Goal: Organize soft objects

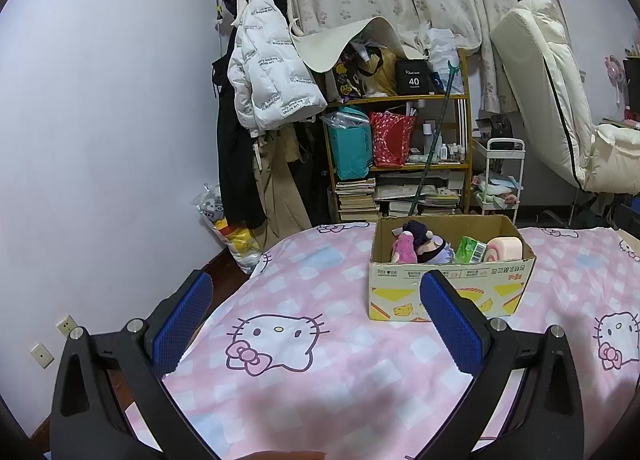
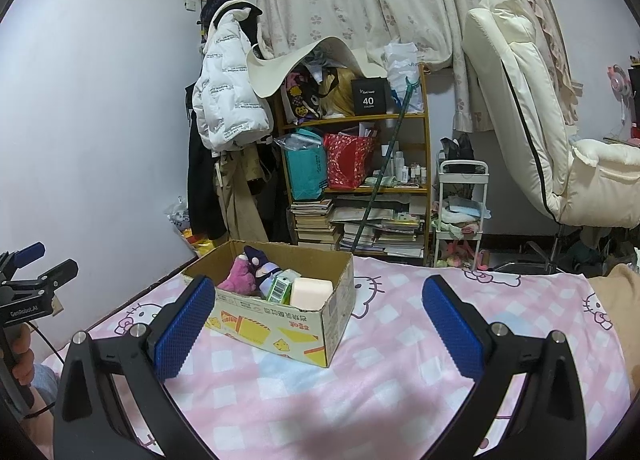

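Observation:
A cardboard box [image 1: 452, 292] stands on the pink Hello Kitty bedspread [image 1: 312, 380]. It holds a pink plush [image 1: 404, 248], a dark purple plush [image 1: 424, 240], a green packet [image 1: 472, 250] and a pink roll-shaped cushion [image 1: 506, 248]. My left gripper [image 1: 316, 320] is open and empty, above the spread in front of the box. In the right wrist view the box [image 2: 280, 328] sits left of centre with the same plush toys [image 2: 256, 272] inside. My right gripper [image 2: 316, 324] is open and empty. The left gripper [image 2: 24, 284] shows at the far left edge.
A cluttered shelf [image 1: 400, 140] with bags and books stands behind the bed. Coats [image 1: 264, 72] hang on the left wall. A white cart [image 1: 500, 180] and a cream chair [image 1: 560, 100] stand at the right. The bed edge drops to the floor [image 1: 224, 264] at left.

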A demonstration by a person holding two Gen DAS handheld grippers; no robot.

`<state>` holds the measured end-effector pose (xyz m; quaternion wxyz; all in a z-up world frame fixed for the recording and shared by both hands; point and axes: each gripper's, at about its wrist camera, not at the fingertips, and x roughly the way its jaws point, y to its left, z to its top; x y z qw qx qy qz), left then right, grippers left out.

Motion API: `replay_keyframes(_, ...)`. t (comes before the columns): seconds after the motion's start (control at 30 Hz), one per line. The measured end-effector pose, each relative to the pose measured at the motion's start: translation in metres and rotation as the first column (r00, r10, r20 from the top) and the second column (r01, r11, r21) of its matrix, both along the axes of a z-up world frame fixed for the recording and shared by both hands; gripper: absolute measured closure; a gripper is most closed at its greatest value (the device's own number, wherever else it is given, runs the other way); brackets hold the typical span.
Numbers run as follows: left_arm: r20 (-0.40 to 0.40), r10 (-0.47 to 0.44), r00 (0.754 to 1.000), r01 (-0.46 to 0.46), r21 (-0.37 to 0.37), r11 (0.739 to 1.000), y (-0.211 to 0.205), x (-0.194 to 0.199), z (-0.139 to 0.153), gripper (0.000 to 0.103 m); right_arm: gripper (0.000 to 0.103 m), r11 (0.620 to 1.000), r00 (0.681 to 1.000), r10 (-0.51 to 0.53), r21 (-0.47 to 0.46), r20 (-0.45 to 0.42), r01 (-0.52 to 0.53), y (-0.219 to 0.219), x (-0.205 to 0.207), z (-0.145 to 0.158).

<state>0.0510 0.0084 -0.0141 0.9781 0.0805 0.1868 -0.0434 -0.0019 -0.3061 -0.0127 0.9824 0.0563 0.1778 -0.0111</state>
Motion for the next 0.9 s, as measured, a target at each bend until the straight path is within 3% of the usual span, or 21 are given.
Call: replay_keyframes(0.9, -0.019, 0.000, 1.000, 0.000, -0.021, 1.000, 0.011, 0.005, 0.001, 0.001, 0.000, 1.000, 1.000, -0.002, 0.002, -0.003, 0.002, -0.001, 0.000, 0.001)
